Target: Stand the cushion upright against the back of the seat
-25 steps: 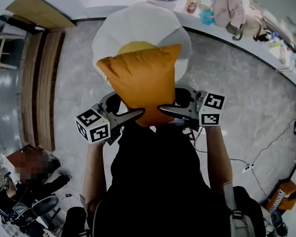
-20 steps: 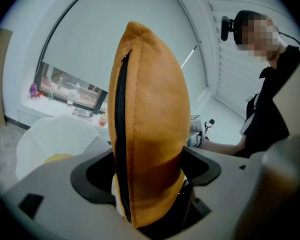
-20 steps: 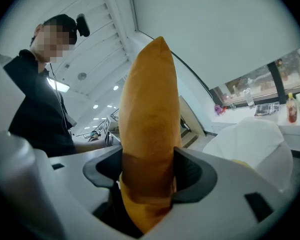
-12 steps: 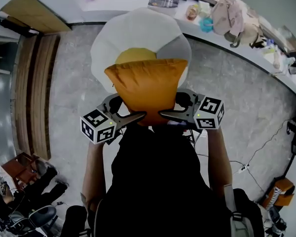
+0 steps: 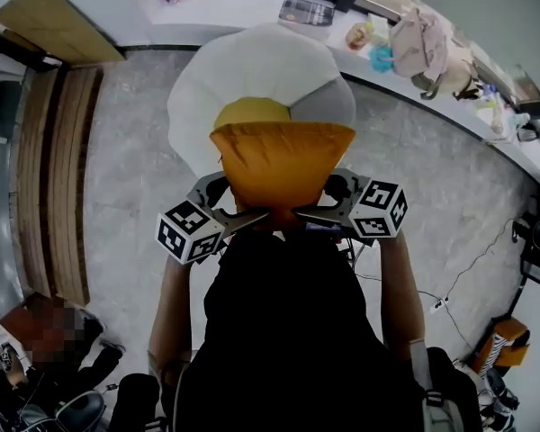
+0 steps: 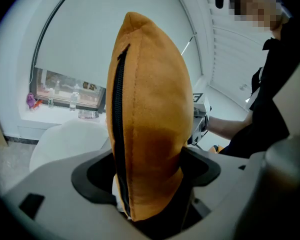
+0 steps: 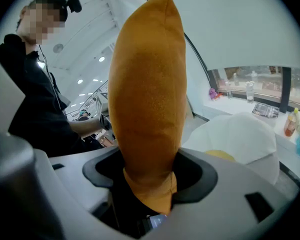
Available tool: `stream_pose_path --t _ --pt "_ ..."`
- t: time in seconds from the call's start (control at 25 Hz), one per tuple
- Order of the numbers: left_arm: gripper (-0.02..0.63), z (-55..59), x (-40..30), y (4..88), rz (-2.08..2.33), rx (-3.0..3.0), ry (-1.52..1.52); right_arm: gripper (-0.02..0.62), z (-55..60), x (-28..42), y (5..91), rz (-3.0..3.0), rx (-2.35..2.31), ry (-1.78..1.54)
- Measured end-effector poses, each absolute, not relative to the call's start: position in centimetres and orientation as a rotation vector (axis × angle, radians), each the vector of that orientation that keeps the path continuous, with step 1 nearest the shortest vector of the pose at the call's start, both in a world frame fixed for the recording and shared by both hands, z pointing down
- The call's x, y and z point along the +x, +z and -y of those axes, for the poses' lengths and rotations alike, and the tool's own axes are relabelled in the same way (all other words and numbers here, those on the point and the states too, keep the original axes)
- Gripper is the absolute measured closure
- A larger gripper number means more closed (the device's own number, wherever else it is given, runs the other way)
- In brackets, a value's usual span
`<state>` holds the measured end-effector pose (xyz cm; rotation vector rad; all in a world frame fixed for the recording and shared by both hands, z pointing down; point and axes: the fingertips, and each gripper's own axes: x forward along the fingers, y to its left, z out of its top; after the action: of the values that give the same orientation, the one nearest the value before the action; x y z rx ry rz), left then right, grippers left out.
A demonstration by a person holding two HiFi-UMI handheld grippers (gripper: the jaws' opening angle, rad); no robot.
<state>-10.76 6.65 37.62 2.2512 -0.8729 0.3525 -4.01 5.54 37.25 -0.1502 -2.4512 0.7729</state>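
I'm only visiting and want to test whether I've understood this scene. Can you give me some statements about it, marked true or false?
1. Both the left gripper and the right gripper have their fingers closed on the orange cushion. True.
2. The orange cushion lies on the seat of the white chair. False: it is held up in the air on the person's side of the chair, not resting on it.
3. A yellow pad sits in the white chair. True.
4. The orange cushion has no zip. False: a dark zip runs along its edge, seen in the left gripper view.
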Motion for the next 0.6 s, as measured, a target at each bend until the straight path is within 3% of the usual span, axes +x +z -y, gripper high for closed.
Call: stream_pose_path --t 0.6 --pt "0.198 -3.8 -12.9 43.1 0.745 2.241 0.513 0.290 -3.4 -5.9 42.8 2.266 -0.066 0.787"
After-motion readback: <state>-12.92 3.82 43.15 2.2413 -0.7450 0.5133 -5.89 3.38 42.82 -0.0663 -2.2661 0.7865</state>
